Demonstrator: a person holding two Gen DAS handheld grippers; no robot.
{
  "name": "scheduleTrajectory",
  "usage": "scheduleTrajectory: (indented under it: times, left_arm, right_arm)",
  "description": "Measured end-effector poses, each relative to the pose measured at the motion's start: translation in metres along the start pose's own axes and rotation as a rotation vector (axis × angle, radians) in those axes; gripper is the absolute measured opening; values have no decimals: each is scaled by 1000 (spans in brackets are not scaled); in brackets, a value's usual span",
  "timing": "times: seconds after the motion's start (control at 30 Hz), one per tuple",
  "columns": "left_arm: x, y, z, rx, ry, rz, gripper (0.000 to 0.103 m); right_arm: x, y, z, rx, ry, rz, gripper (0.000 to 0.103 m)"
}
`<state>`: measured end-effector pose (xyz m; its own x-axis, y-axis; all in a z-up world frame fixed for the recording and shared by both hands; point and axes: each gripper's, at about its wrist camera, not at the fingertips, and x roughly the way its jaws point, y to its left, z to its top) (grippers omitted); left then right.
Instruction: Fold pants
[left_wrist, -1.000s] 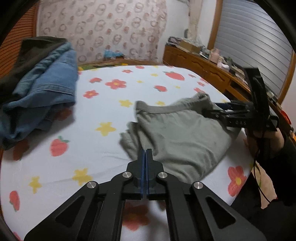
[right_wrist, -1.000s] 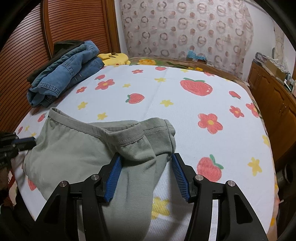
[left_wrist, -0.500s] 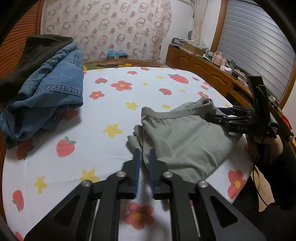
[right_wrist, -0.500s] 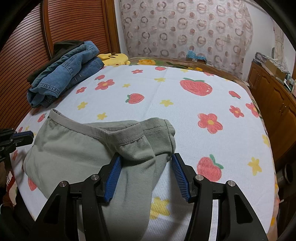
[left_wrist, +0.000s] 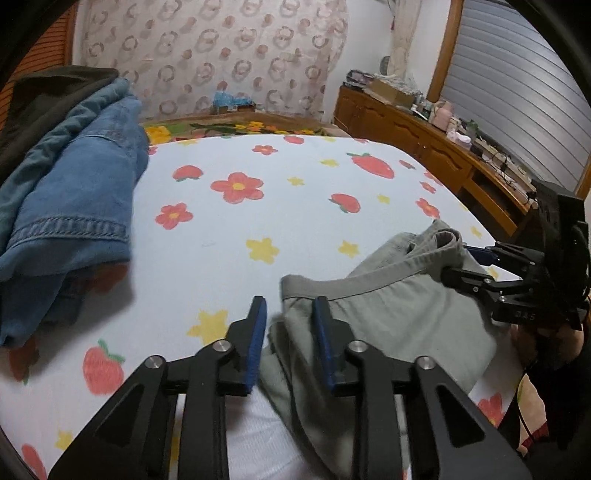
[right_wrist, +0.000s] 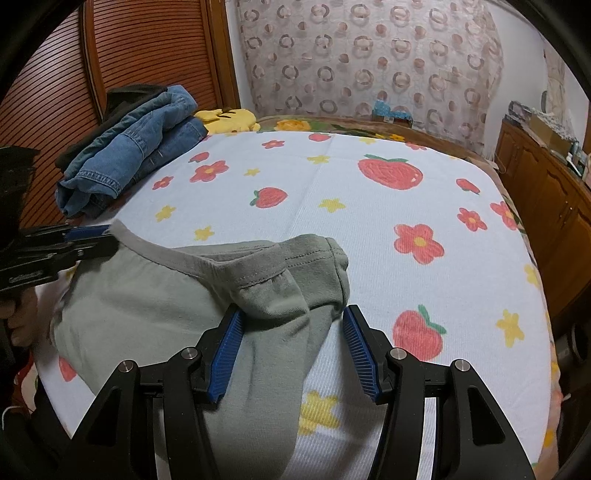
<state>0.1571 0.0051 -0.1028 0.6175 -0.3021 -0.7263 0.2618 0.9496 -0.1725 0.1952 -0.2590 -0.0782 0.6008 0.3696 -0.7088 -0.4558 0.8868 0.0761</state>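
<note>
Left wrist: pants (left_wrist: 388, 317) edge between parted fingers (left_wrist: 258, 332).

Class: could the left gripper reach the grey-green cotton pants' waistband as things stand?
Probably yes: the left gripper, jaws just opening, sits at the grey-green pants' waistband corner, nothing between.

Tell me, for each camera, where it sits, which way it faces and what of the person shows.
Left wrist: sits on the left tool, looks down across the bed toward the curtain; its jaws, just opened, straddle the grey pants without pinching them; the right tool and its hand show at right.
Right wrist: sits on the right tool, faces the same curtain; jaws open over the waistband; the left tool shows at left.
Shared: pants, jeans, strawberry sheet.
</note>
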Motion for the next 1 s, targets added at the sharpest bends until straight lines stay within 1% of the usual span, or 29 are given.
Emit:
scheduleTrajectory:
  times: [0.07,0.1,0.13,0.17,0.23,0.27,0.37,0.47,0.5,0.57,0.7,0.77,0.83,0.9,0.93,0.97,1.0]
  left_arm:
    - [1,-4,0,22,4,-3,17]
    - [2,-5,0,31,3,0,17]
    - [1,-7,1,40,1,5,13]
    - [1,-8,1,47,-2,12,11]
    - [1,-8,2,51,-5,23,10]
    - [1,-8,2,49,-6,27,10]
    - [1,-7,3,46,-5,35,10]
    - [2,-7,3,45,-5,37,10]
    - [2,-6,3,43,-5,37,10]
    - [2,-5,4,37,-6,38,10]
    - [1,-2,4,18,0,34,11]
    - [1,-1,4,9,5,40,22]
    - [0,-1,3,12,4,46,28]
    - [-2,-1,2,16,4,45,39]
    - [-4,-1,1,16,2,46,49]
    - [-5,-2,1,20,-2,45,51]
    - [-6,-3,0,24,0,47,55]
  right_arm:
    - [-5,-2,-1,9,-27,8,57]
    - [-8,-3,-2,10,-42,13,57]
    - [-10,-3,-3,9,-57,16,57]
    - [-14,-3,-4,10,-79,8,57]
    - [-20,-2,-3,1,-108,-3,57]
    - [-21,-1,-2,-4,-116,5,57]
    - [-18,1,4,-12,-99,24,57]
    - [-8,3,13,-45,-71,-42,57]
    - [-3,1,16,-42,-56,-51,57]
    - [7,-5,21,-14,-22,-42,57]
    - [17,-6,25,-8,-10,-44,57]
    - [17,-6,26,-4,-11,-42,57]
    - [16,-6,26,-5,-14,-40,57]
    - [14,-7,26,-3,-14,-35,57]
    - [13,-7,26,-3,-16,-34,57]
    - [9,-7,26,-4,-19,-30,57]
    - [8,-7,25,-5,-20,-27,57]
